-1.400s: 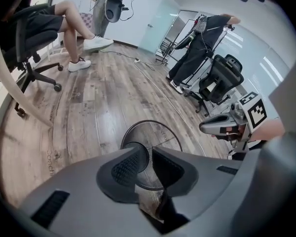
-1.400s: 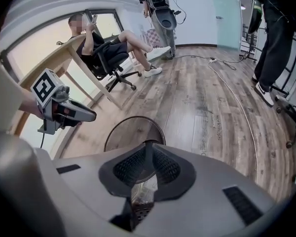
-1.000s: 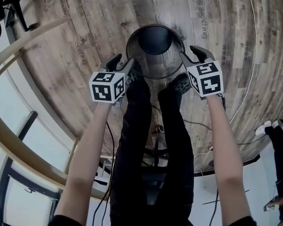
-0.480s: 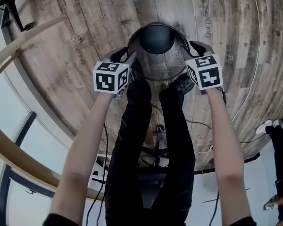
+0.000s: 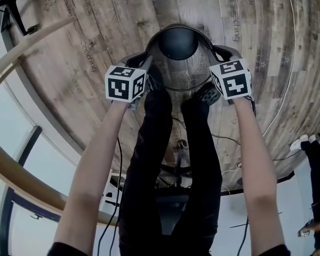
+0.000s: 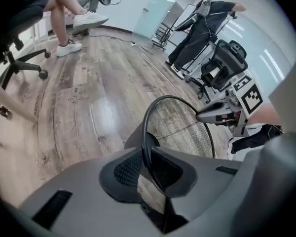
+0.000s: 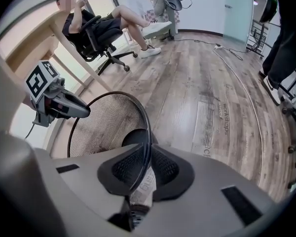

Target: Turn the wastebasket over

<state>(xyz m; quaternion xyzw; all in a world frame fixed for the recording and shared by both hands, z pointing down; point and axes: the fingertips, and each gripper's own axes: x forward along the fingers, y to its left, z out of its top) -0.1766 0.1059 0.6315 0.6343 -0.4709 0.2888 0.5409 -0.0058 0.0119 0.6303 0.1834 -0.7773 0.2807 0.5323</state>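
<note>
Gripping the rim is the step in hand.

Head view: the wastebasket (image 5: pixel 177 42) stands upright on the wooden floor (image 5: pixel 266 47), mouth up, just ahead of the person's shoes (image 5: pixel 205 94). The left tool (image 5: pixel 143 62) sits at the left side of the mouth and the right tool (image 5: pixel 220 53) at the right side, opposite each other.

Left gripper view: the jaws are closing. The wire rim (image 6: pixel 144 132) runs between the two pads, which press on it.

Right gripper view: the jaws are closing here too, pads clamped on the same rim at the far side.

The grasp appears nearly set. The next move calls for an even lift by both tools, then a rotation about the line between them until the mouth faces the floor. The thin rim may pivot or slip in the pads.

Compared with one second earlier, both tools have come down onto the rim and their jaws have narrowed. The wastebasket has not shifted.
</note>
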